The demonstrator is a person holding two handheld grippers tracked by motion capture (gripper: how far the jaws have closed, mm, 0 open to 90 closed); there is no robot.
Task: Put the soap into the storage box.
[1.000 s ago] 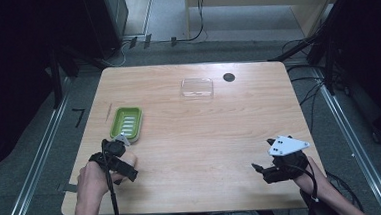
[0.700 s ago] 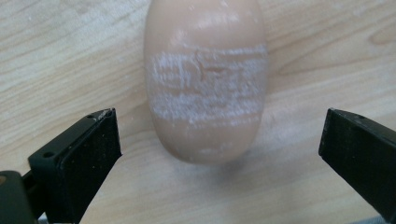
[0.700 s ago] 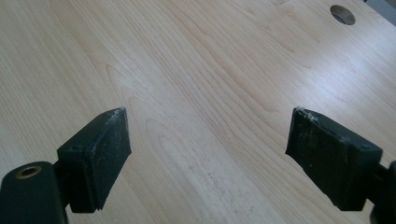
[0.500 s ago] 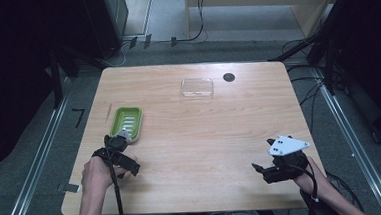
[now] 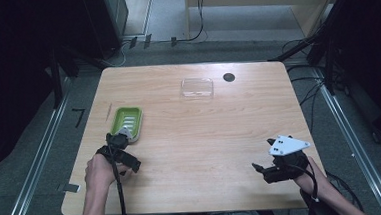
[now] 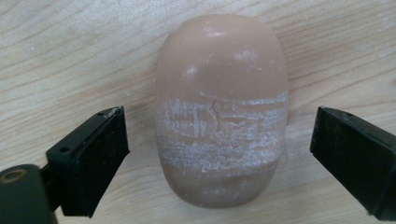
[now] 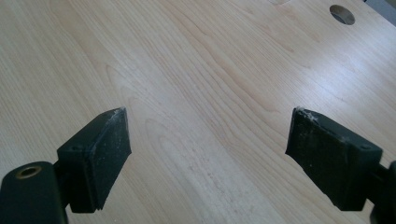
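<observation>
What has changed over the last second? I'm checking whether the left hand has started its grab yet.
The left gripper has crept forward toward the green dish. Its jaws stand open on either side of the soap, which lies on the table, not gripped. The right gripper, the clear lid and the dish stayed put.

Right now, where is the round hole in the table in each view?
High view: the hole is near the far edge, just right of the clear box.
Right gripper view: the hole is at the top right corner.
Left gripper view: outside this frame, which looks down at the soap.
Shared landmark: the wooden table.
</observation>
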